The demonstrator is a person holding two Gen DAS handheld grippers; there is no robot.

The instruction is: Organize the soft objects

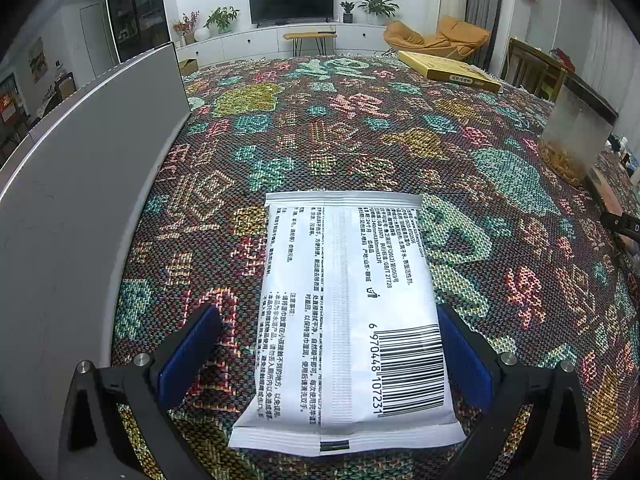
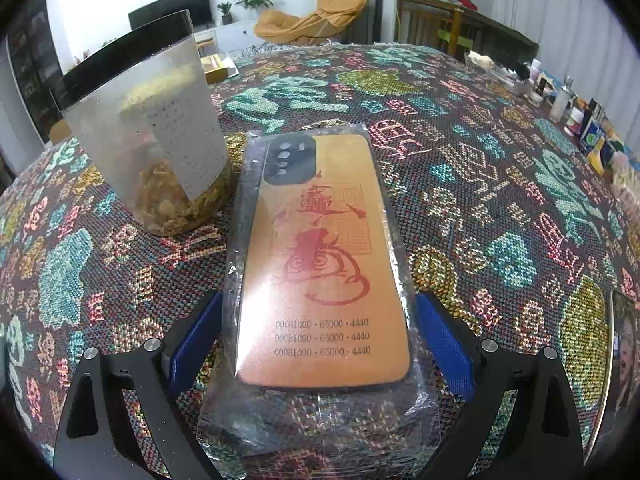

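Wipes pack (image 1: 344,320): soft, light, slick foil, flat on your counter (image 1: 360,128) between the spread left claw (image 1: 326,354); pinch its long edges. Bagged phone case (image 2: 320,264): pliant, slippery, between the spread right claw (image 2: 316,344).

One wipes pack (image 1: 348,312), one phone case (image 2: 320,256)

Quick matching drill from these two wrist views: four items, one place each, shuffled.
Items:
1. white packet
2. phone case
3. jar
4. yellow box

Places:
A. far edge of the table, left wrist view
B. between the right gripper's fingers
C. between the left gripper's fingers
D. left of the phone case

Pairs: 1-C, 2-B, 3-D, 4-A
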